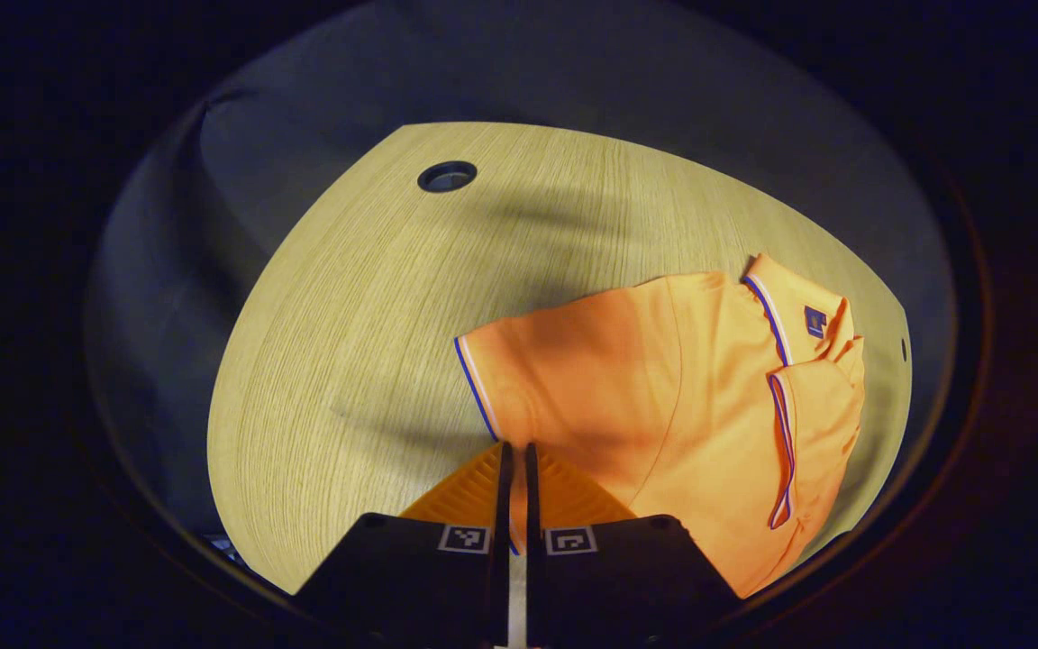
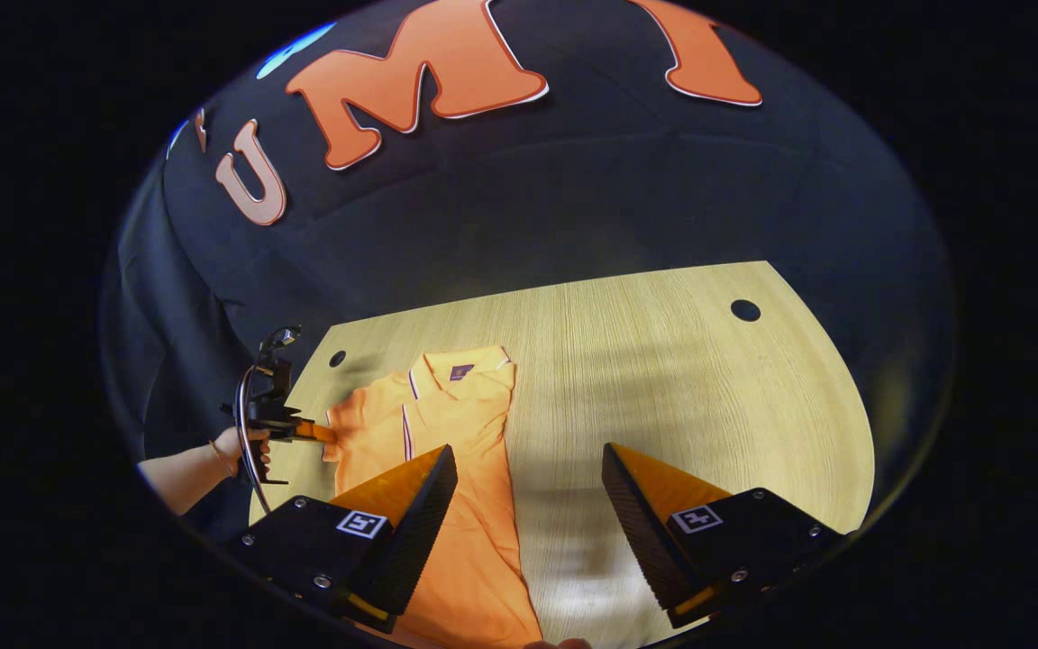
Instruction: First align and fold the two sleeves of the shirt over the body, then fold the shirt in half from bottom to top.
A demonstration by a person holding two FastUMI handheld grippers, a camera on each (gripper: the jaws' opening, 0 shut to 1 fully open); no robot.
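Note:
An orange polo shirt (image 1: 663, 397) lies flat on the wooden table (image 1: 348, 361), collar (image 1: 794, 311) at the far right of the left gripper view. One sleeve (image 1: 807, 433) is folded over the body, its striped trim running down it. The other sleeve (image 1: 519, 379) spreads out toward my left gripper (image 1: 515, 448), which is shut on that sleeve's near edge. In the right gripper view the shirt (image 2: 465, 424) lies left of centre, and my right gripper (image 2: 528, 464) hangs open above the table beside the shirt's body, holding nothing. The left gripper (image 2: 303, 431) sits at the sleeve (image 2: 348, 424), held by a hand (image 2: 235, 443).
Round cable holes sit in the tabletop (image 1: 447, 176) (image 2: 745, 310) (image 2: 337, 358). Bare wood stretches right of the shirt in the right gripper view (image 2: 708, 406). The dark cloth wall (image 2: 528, 207) stands behind the table's far edge.

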